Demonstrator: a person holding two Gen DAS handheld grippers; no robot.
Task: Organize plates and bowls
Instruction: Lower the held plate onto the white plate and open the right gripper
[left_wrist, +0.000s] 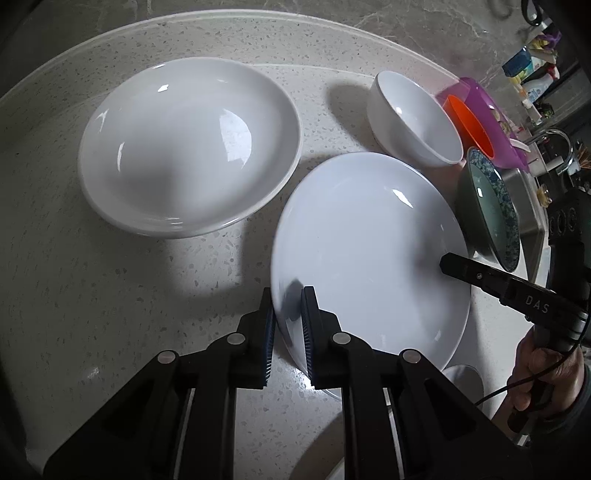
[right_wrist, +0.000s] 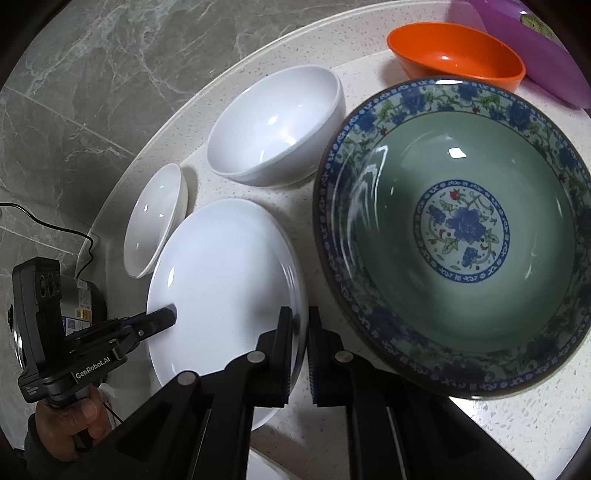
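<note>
The white plate (left_wrist: 369, 258) is round, smooth and glossy, so it has no long axis; it lies near the middle of the speckled stone desk (left_wrist: 110, 295), open face upward, and seems a little tilted, though the fisheye view makes this hard to judge. The left tongs (left_wrist: 288, 332) are clamped on its rim at 7 o'clock in the left wrist view, ribbed blue pads on both sides. The right tongs (right_wrist: 299, 350) are clamped on the opposite rim. At 10 o'clock sits a wide white shallow bowl (left_wrist: 188, 147), at 1 o'clock a small deep white bowl (left_wrist: 413, 118), and at 3 o'clock a green bowl (right_wrist: 461, 229) with blue flower pattern.
</note>
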